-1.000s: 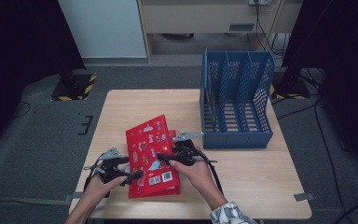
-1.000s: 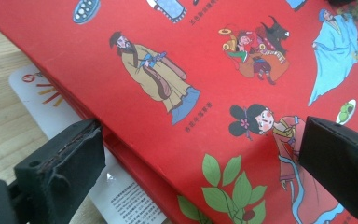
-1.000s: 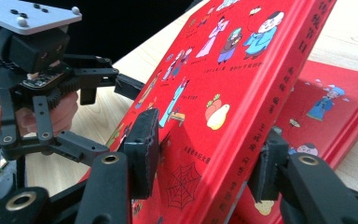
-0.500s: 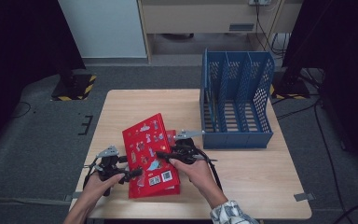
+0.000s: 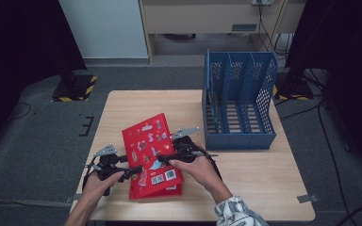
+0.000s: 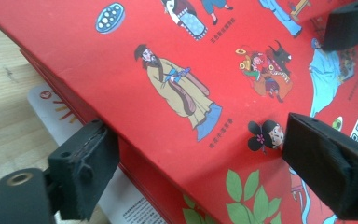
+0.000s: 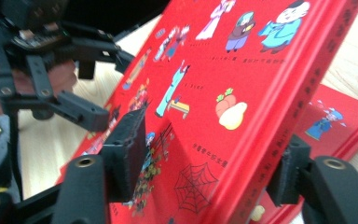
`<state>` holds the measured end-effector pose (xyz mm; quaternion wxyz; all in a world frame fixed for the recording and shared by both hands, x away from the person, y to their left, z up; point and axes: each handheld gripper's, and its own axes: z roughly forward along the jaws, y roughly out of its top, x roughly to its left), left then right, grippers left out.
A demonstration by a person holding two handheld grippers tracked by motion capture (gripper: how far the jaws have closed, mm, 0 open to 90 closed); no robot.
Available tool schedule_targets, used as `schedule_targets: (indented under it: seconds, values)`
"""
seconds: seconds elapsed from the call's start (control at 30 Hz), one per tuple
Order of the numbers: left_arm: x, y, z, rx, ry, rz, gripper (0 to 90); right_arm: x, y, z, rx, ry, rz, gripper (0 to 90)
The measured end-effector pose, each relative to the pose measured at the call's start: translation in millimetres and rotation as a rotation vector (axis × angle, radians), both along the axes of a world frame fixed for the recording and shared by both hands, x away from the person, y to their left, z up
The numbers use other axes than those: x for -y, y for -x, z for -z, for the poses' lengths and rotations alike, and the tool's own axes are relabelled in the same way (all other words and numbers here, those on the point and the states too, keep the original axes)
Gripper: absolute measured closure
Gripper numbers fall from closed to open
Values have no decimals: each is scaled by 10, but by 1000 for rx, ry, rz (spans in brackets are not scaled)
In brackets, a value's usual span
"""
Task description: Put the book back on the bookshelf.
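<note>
Left forearm enters from the lower edge of the high view, angled up and rightward; left hand [image 5: 98, 182] wraps the left gripper [image 5: 133, 170], which lies low and points right; its jaws have just been closing, one pad under and one over a red book [image 6: 177, 93], the lower pad not plainly pressing. Right forearm, in a patterned sleeve [image 5: 238, 213], angles up and leftward; right hand [image 5: 199, 165] grasps the right gripper [image 5: 162, 160], pointing left; its jaws have just been opening, standing either side of the book's raised edge.
</note>
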<state>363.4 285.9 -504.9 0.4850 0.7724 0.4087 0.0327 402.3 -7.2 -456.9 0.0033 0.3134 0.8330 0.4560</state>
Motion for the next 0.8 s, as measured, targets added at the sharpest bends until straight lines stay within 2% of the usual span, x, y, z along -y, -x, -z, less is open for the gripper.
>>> schedule_targets:
  seconds: [0.17,0.3,0.43,0.7,0.8]
  values:
    - [-19,11,-67,36,-23,-12,168,-1,-15,37,-5,11,12,345]
    - [-60,2,-128,62,-11,-40,242,4,-27,39,-6,-1,23,347]
    - [-79,-7,-232,102,-28,-62,304,-4,-41,13,15,-5,23,353]
    - [-107,-47,-414,155,-58,-89,394,-37,-78,-72,54,-5,24,376]
    - [-89,-64,-496,180,-82,-82,411,-39,-94,-75,64,-9,27,383]
